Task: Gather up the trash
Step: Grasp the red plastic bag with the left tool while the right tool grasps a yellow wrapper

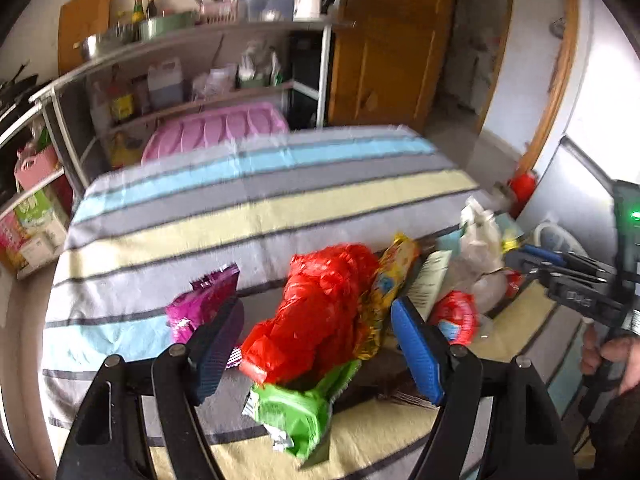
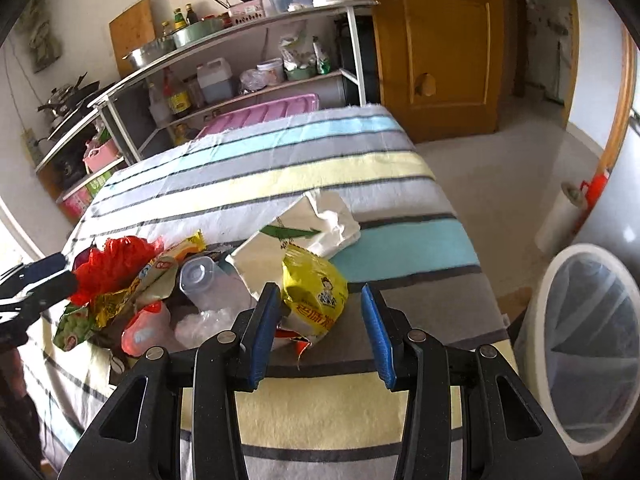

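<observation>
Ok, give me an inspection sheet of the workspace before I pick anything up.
Surface: striped cloth covers the table; far half bare.
Job's things: red plastic bag, green wrapper, purple wrapper, yellow snack bag, tissue pack, clear plastic bottle, all heaped at the near edge.
Bin: white lined trash bin on the floor beside the table.
Clutter: other crumpled wrappers in the heap.
Grippers: left gripper open over the red bag; right gripper open around the yellow bag.
Cables: nothing seen.
Surroundings: kitchen shelf, wooden door.
</observation>
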